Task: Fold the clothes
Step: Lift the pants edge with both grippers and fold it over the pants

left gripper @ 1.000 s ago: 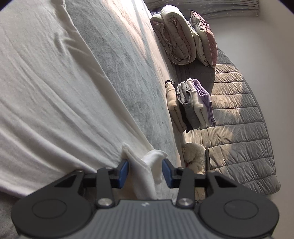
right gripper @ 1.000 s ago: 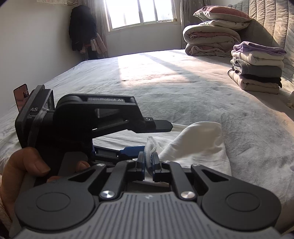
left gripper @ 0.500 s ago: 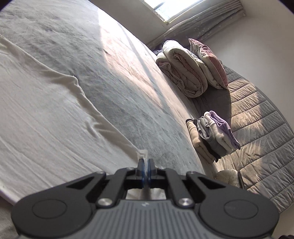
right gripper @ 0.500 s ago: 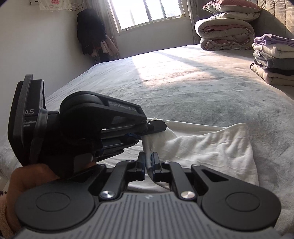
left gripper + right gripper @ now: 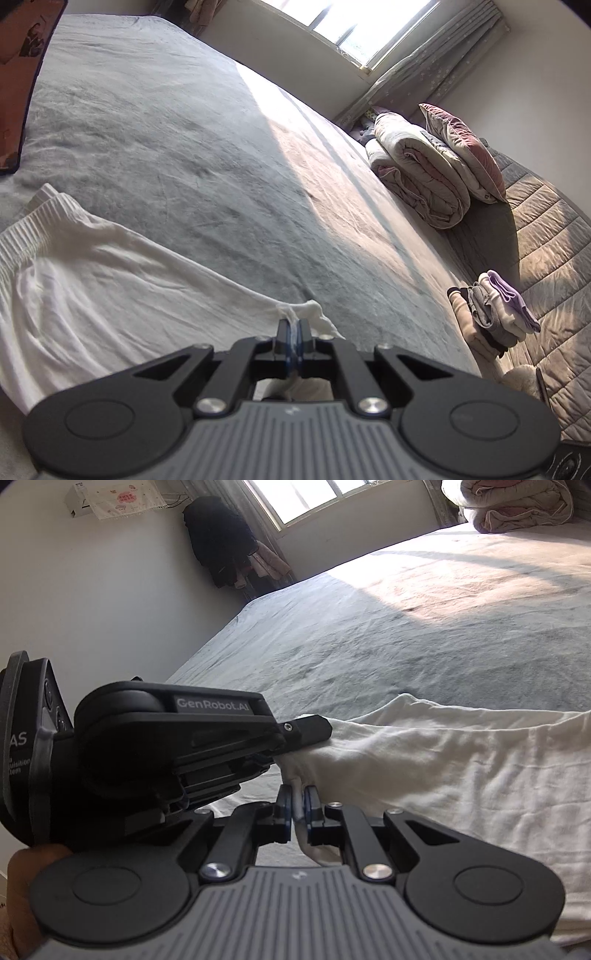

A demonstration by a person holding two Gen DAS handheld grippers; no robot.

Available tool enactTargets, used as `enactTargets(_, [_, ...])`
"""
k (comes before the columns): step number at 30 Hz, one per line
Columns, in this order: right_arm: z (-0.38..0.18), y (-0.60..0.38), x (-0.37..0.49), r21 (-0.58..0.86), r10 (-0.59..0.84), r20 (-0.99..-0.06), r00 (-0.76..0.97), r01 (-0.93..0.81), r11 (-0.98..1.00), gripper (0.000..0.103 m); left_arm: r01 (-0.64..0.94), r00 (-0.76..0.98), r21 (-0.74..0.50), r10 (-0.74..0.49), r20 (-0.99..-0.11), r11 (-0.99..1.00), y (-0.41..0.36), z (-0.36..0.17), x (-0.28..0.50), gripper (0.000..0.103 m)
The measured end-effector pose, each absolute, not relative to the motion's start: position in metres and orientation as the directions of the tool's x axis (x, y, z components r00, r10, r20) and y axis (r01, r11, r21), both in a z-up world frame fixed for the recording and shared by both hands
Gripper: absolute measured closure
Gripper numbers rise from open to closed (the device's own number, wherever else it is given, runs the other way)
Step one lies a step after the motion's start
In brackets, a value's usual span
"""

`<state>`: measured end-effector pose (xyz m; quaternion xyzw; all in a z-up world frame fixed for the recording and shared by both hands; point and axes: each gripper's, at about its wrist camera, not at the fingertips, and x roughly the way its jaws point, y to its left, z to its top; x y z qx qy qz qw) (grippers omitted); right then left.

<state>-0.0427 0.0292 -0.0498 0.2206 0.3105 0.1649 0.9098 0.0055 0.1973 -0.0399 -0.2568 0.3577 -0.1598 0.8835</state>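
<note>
fingers [image 5: 283, 338] pinch white garment [image 5: 110, 280] | grip point hidden | far end cropped

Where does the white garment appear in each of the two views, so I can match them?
Left wrist: white garment fills the lower left, its corner pinched in the left gripper.
Right wrist: it spreads across the right half, its edge in the right gripper.
Shared landmark: the rolled quilt by the window.

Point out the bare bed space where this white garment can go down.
Free: the grey bed beyond the white garment, up to the sunlit strip by the window. Crowded: the headboard side, with the rolled quilts and folded stack. Both grippers pinch the garment's near end.
</note>
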Motion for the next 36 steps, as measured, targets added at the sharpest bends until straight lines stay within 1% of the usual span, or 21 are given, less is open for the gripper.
enactTargets(5, [-0.055, 0.068, -0.027, 0.529, 0.48, -0.48, 0.734, -0.195, 0.826, 0.094, 0.072, 0.723, -0.522, -0.404, -0.56, 0.85, 0.236, -0.036, 0.013, 0.101])
enactTargets(11, [-0.061, 0.108, -0.009, 0.56, 0.52, -0.473, 0.712, -0.213, 0.801, 0.094, 0.005, 0.754, -0.505, -0.335, -0.565, 0.863, 0.275, -0.042, 0.017, 0.101])
enactTargets(16, [-0.069, 0.128, 0.0, 0.581, 0.542, -0.462, 0.702, -0.222, 0.783, 0.092, -0.048, 0.774, -0.488, -0.276, -0.57, 0.872, 0.293, -0.044, 0.015, 0.1])
enactTargets(20, [-0.074, 0.138, 0.003, 0.612, 0.563, -0.447, 0.695, -0.222, 0.759, 0.092, -0.059, 0.787, -0.45, -0.236, -0.57, 0.891, 0.3, -0.044, 0.01, 0.1])
enactTargets(24, [-0.08, 0.147, 0.007, 0.641, 0.584, -0.432, 0.687, -0.222, 0.735, 0.091, -0.078, 0.799, -0.438, -0.207, -0.565, 0.896, 0.307, -0.045, 0.006, 0.1])
enactTargets(26, [-0.082, 0.151, 0.009, 0.657, 0.596, -0.424, 0.682, -0.221, 0.721, 0.09, -0.089, 0.804, -0.44, -0.196, -0.561, 0.894, 0.311, -0.046, 0.005, 0.1])
enactTargets(30, [-0.086, 0.155, 0.015, 0.703, 0.63, -0.413, 0.658, -0.21, 0.68, 0.086, -0.175, 0.8, -0.482, -0.162, -0.578, 0.859, 0.327, -0.049, 0.001, 0.099])
enactTargets(33, [-0.086, 0.152, 0.019, 0.765, 0.695, -0.369, 0.617, -0.222, 0.604, 0.086, -0.198, 0.815, -0.538, -0.167, -0.555, 0.819, 0.34, -0.046, -0.008, 0.098])
enactTargets(35, [-0.085, 0.149, 0.018, 0.8, 0.746, -0.335, 0.576, -0.244, 0.548, 0.084, -0.194, 0.828, -0.556, -0.169, -0.535, 0.808, 0.345, -0.043, -0.015, 0.096])
enactTargets(36, [-0.083, 0.148, 0.014, 0.799, 0.754, -0.333, 0.566, -0.256, 0.545, 0.082, -0.186, 0.829, -0.561, -0.178, -0.53, 0.807, 0.346, -0.042, -0.017, 0.094])
